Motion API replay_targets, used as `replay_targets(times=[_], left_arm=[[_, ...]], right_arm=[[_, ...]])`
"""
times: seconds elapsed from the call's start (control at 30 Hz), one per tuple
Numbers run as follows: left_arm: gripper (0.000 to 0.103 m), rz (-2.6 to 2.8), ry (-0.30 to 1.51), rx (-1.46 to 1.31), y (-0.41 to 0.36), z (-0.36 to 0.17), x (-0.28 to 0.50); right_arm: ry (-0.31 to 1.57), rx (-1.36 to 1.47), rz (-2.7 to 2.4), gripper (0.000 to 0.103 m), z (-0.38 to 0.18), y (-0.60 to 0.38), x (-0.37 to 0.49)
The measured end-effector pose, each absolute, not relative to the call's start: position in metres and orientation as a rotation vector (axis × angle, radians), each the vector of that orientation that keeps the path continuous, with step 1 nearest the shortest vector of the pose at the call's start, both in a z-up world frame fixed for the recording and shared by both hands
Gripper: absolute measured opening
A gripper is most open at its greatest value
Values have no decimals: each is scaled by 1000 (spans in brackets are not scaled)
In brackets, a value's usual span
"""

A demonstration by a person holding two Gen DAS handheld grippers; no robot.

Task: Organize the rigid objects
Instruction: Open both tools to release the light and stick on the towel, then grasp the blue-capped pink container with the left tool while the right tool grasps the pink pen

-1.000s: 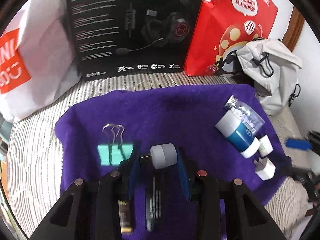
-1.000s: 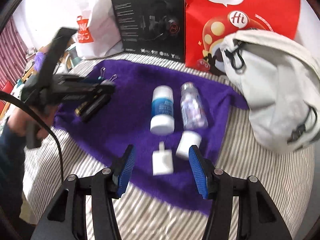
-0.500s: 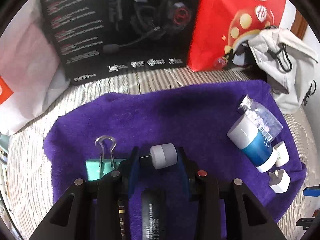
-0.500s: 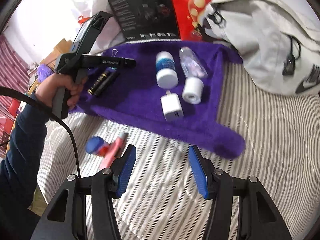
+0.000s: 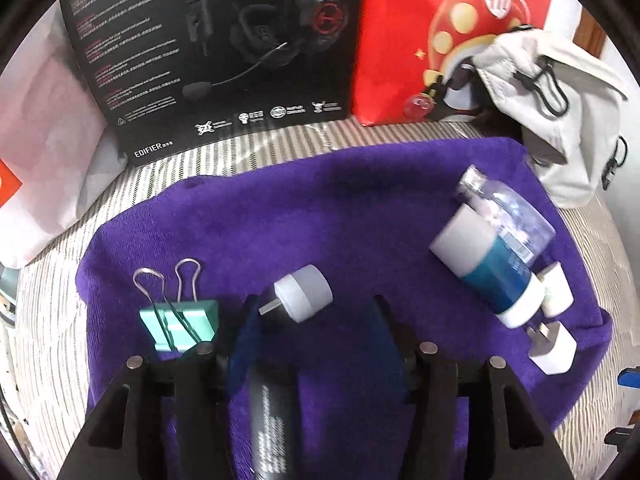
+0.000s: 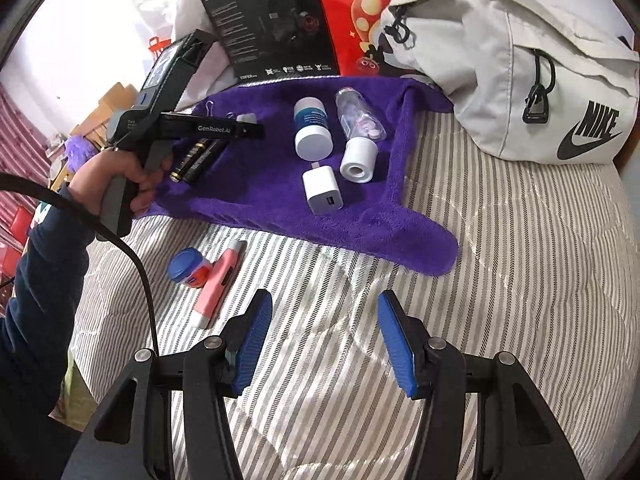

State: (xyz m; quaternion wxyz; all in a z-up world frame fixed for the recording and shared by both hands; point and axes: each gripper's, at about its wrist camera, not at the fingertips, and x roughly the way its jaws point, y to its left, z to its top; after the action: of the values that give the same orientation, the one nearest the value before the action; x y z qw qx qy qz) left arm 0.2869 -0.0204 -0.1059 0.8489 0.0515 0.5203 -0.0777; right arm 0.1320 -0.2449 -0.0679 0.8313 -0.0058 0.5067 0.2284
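Observation:
A purple towel [image 5: 360,208] lies on the striped bed. My left gripper [image 5: 314,308] is open just above it. A grey round USB adapter [image 5: 306,298] lies free on the towel between its tips. A green binder clip [image 5: 180,326] sits to the left, and a black cylinder [image 5: 272,420] lies under the fingers. On the right are a blue-and-white bottle [image 5: 488,268], a clear pill bottle [image 5: 508,208] and two white adapters [image 5: 554,350]. My right gripper [image 6: 326,320] is open over bare bedding, short of the towel [image 6: 260,184].
A blue-capped jar [image 6: 186,268] and a pink tube [image 6: 220,280] lie on the bed left of my right gripper. A grey Nike bag [image 6: 500,72], a red bag [image 5: 440,20] and a black headset box [image 5: 216,52] stand behind the towel.
My left gripper has opened and let go of the grey adapter, which now rests on the towel. My right gripper has drawn back from the towel to the striped bedding.

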Motion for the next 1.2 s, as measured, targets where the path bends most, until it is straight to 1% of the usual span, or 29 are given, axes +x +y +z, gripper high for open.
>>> replay_targets(times=[0.2, 0.43, 0.6, 0.73, 1.03, 1.07, 1.13, 1.2], left_arm=[[52, -181, 1041, 112, -27, -75, 251], [54, -256, 984, 109, -23, -48, 172], [54, -320, 987, 113, -25, -51, 126], [54, -348, 1024, 130, -33, -70, 105], [54, -402, 1033, 135, -42, -88, 99], [53, -408, 1040, 144, -43, -91, 100], [40, -422, 1051, 163, -47, -97, 102], [39, -434, 1062, 173, -49, -101, 104]], right_arm=[[1059, -10, 470, 55, -63, -249, 121], [1061, 1, 422, 55, -64, -263, 109], [1072, -11, 392, 55, -65, -265, 98], [1055, -5, 410, 55, -58, -262, 85], [1081, -52, 415, 56, -62, -252, 74], [1084, -58, 416, 56, -64, -252, 73], [1090, -54, 420, 56, -66, -253, 72], [1097, -50, 418, 56, -68, -255, 72]])
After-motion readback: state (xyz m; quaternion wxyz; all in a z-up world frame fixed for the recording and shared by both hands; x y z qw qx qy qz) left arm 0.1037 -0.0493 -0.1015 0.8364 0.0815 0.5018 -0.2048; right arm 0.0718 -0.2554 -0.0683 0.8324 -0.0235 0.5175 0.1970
